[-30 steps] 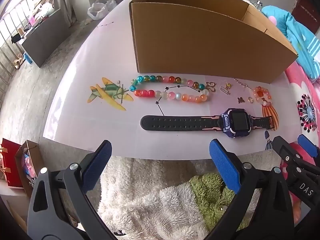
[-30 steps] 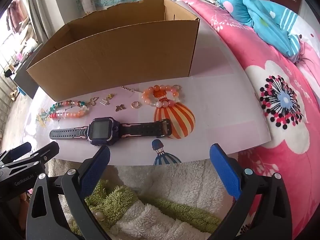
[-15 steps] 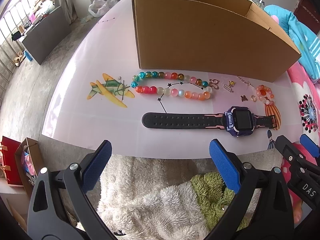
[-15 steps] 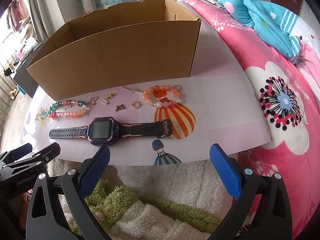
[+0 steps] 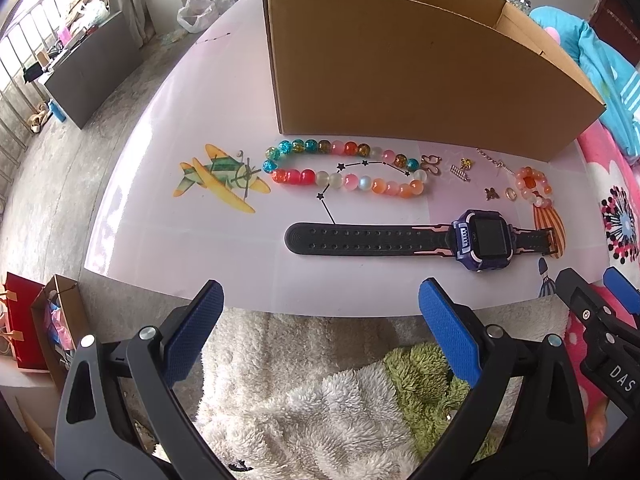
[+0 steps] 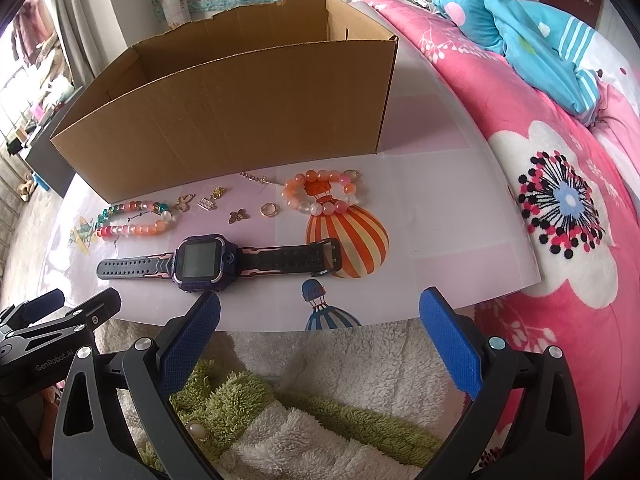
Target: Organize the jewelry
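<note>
On left gripper (image 6: pixel 56 312) "GenRobot.AI", on right gripper (image 5: pixel 600 300) "DAS", both fingers spread wide, holding nothing

My left camera looks forward over my left gripper (image 5: pixel 320 332) from just off the table (image 5: pixel 160 184) edge; my right camera likewise, further right; both share the watch (image 5: pixel 420 240) and box (image 6: pixel 240 120).

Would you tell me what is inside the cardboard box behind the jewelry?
Only bare inner walls of the cardboard box show in the right wrist view. Its near wall hides the floor, so contents cannot be told.
</note>
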{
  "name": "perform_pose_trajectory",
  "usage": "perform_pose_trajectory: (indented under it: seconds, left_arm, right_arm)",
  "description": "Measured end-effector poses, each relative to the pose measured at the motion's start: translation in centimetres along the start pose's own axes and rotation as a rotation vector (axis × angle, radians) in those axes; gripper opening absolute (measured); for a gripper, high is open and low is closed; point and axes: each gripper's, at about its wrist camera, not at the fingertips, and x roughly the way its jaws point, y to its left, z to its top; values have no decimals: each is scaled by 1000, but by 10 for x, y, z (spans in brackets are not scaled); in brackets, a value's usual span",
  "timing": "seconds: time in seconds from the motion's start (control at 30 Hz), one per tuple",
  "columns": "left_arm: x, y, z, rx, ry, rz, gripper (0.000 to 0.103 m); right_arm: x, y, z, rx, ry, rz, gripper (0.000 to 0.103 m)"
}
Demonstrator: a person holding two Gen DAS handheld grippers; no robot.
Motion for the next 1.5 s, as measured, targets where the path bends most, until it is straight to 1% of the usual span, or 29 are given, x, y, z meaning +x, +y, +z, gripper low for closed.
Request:
perform_pose_trajectory:
  seconds: [0.57, 0.83, 1.5]
  left_arm:
    - [2, -1, 2, 0, 5, 6, 95]
    - [-1, 2, -4, 2, 4, 12, 95]
    - [-1, -5, 4, 6, 13, 18, 95]
  right_arm:
    - [2, 0, 0, 0, 4, 0, 97]
    - [3, -1, 0, 1, 4, -1, 97]
    - [2, -1, 2, 3, 2, -4, 97]
